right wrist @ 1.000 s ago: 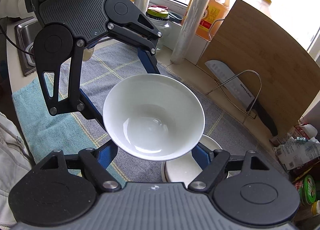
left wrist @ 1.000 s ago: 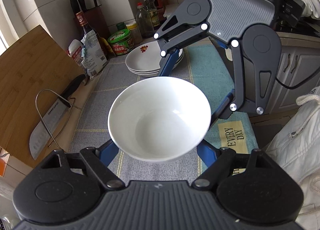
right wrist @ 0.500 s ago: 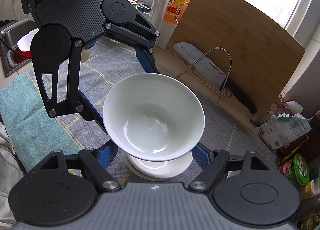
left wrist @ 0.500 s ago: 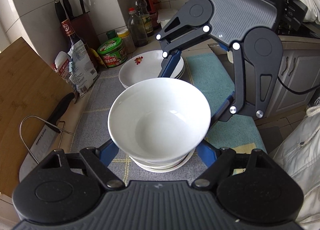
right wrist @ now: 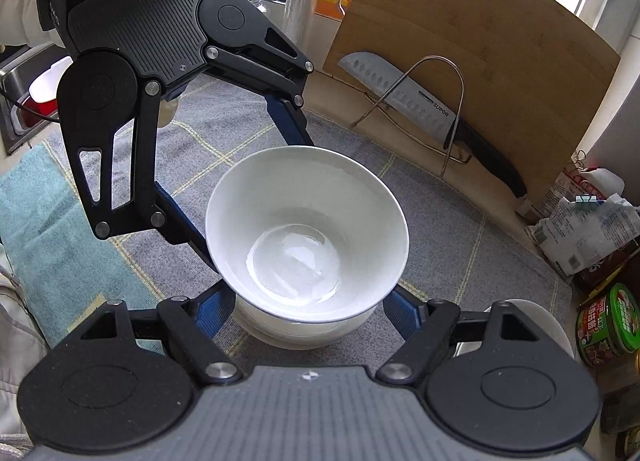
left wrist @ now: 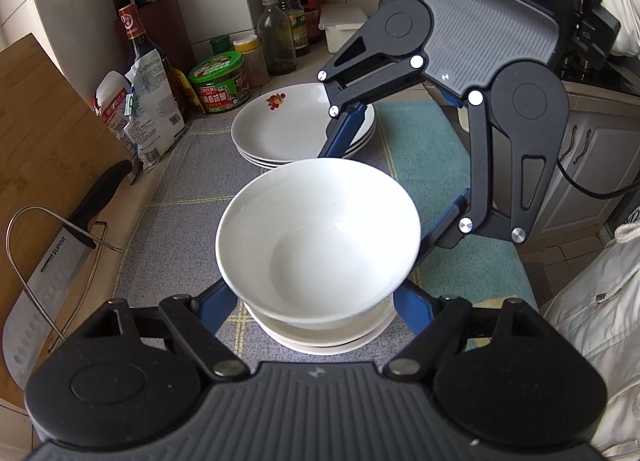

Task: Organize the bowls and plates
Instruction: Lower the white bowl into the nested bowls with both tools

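Landmark: we reference every position to the stack of bowls standing on the grey checked mat.
Held bowl: we see a white bowl directly above the stack, upright, its base inside or just over the top bowl; we cannot tell whether the two touch.
Left gripper: we see its blue fingers pressed on opposite sides of the held bowl, jaws partly spread and clamped on the bowl wall.
Right gripper: we see it facing the left gripper across the stack, jaws partly spread, blue fingers gripping the same bowl from both sides.
Plates: we find a pile of white plates on the mat beyond the stack in the left wrist view, the top plate marked with a small red motif.
Teal towel: it lies beside the mat, on the cabinet side of the stack.
Cutting board: it leans upright on the far side of the stack from the towel, with a knife in a wire rack in front of it.
Condiments: bottles and a green-lidded jar stand near the wall, behind the plates.
Person: a pale sleeve shows at the picture edge, on the towel side of the stack.
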Motion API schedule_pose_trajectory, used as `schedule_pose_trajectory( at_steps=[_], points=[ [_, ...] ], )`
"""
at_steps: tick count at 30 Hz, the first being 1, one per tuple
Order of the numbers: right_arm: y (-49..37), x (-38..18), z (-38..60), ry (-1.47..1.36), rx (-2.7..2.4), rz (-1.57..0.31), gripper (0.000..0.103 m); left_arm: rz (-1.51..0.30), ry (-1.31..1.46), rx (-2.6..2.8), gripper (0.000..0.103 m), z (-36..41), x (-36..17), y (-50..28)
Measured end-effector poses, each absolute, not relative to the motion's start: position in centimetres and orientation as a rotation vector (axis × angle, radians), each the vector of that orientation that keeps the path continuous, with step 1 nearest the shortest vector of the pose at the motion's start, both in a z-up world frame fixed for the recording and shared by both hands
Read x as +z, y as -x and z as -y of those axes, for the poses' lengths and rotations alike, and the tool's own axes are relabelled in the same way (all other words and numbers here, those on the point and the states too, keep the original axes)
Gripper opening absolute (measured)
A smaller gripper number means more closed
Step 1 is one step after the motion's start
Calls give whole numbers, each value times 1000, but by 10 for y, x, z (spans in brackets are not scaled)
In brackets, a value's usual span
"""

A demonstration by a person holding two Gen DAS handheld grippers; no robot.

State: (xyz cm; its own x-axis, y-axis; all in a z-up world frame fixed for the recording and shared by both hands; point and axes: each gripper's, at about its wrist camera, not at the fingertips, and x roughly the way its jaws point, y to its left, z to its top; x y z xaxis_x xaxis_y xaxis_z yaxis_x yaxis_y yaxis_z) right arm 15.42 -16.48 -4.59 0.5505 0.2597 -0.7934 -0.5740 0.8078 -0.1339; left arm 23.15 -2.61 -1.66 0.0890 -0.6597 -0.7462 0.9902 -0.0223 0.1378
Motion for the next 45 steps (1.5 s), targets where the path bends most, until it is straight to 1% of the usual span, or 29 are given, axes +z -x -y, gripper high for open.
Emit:
schedule_pose_trajectory(
  at_steps=[10, 41, 43, 44, 45],
  points=[
    [-159, -50, 166, 391, 519, -879, 84, -590, -752, -1437, 84, 30, -20, -236],
    [-162, -54, 165, 379, 509, -906, 86, -628, -739, -1453, 86, 34, -22, -241],
    [-163, -55, 166, 382, 507, -906, 87, -636, -733, -1457, 86, 33, -22, -242],
    [-163, -55, 166, 383, 505, -906, 90, -639, -735, -1458, 86, 32, -22, -242],
    [-162, -55, 166, 386, 504, -900, 95, -636, -736, -1458, 87, 32, -23, -242]
  ],
)
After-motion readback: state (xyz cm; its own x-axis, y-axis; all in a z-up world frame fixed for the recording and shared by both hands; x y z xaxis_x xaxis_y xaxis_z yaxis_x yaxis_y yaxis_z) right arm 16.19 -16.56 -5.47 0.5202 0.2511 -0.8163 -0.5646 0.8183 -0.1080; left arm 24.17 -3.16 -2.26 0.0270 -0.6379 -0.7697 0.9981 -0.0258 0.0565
